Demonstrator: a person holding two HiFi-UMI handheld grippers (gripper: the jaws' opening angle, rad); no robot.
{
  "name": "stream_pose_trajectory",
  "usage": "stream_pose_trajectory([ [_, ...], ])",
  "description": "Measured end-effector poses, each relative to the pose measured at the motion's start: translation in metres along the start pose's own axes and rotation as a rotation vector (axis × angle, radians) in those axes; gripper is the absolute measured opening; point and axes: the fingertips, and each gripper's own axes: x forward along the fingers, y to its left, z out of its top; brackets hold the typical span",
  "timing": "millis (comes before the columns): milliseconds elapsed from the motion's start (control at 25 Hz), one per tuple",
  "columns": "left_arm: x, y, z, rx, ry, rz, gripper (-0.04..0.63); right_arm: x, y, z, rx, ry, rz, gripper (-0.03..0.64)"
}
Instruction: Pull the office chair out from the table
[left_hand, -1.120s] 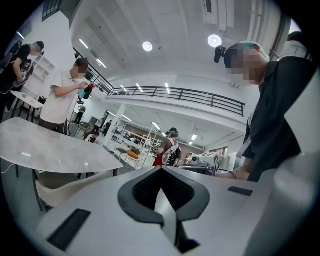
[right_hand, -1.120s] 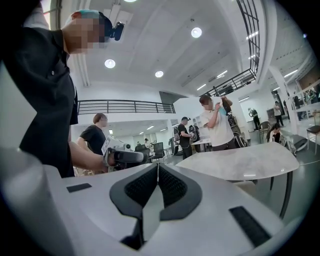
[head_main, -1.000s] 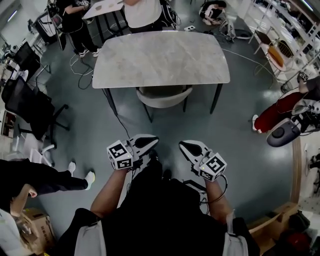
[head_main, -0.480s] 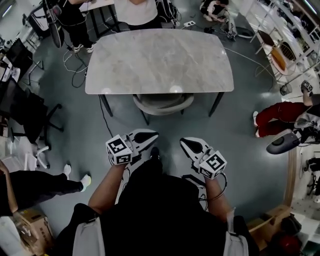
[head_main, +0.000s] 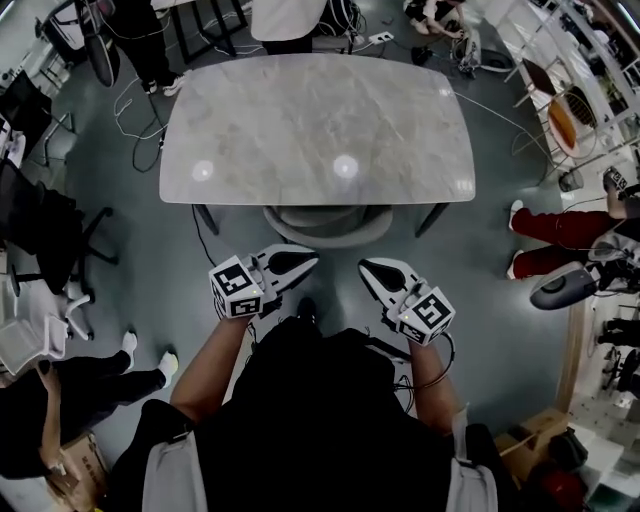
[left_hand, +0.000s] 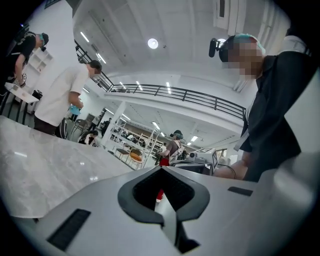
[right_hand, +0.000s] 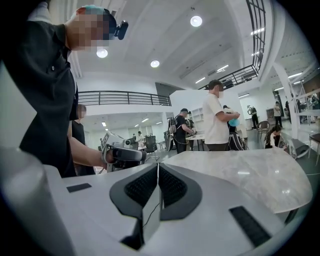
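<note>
- Fingers (head_main: 292, 266) of my left gripper (head_main: 308, 263) and those of my right gripper (head_main: 366, 268) are closed and empty in the head view. The two grippers sit side by side, slightly apart, over the grey floor (head_main: 180, 260) just ahead of my body, with their tips pointing toward the far side.
- From the same view, the office chair (head_main: 325, 232) is tucked under the near edge of the marble-look tabletop (head_main: 310, 130). Only its pale curved backrest shows past that edge. It lies near my fingertips, with a strip of floor visible between them and the backrest.
- Around the scene, a person in a white top (head_main: 285, 18) stands at the tabletop's far edge. A black chair (head_main: 45, 215) stands well off to the left, and a person in red trousers (head_main: 555, 225) is at the right.
- Looking along my left gripper, its fingers meet at the tips with nothing held between them. The tabletop spreads out at the left, and my dark-shirted torso (left_hand: 275, 110) fills the right.
- Looking along my right gripper, its fingers lie flat against each other and are empty. The tabletop runs off to the right with the person in white beyond it, and the left gripper shows at the left.
</note>
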Motion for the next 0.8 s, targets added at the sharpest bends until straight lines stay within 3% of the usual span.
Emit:
stream_pose_trajectory([
  [400,0.042,0.041,0.011,0.003,0.002,0.016,0.012,0.004,-0.070,0.011,-0.026,0.013,0.010,0.021],
  [640,0.081,0.069,0.016,-0.014,0.017,0.136,0.012,0.002,-0.122,0.008,-0.039,0.043,0.123,0.021],
  [800,0.109,0.088,0.023,-0.031,0.008,0.229,0.012,0.003,-0.152,0.002,-0.118,0.137,0.229,0.021],
])
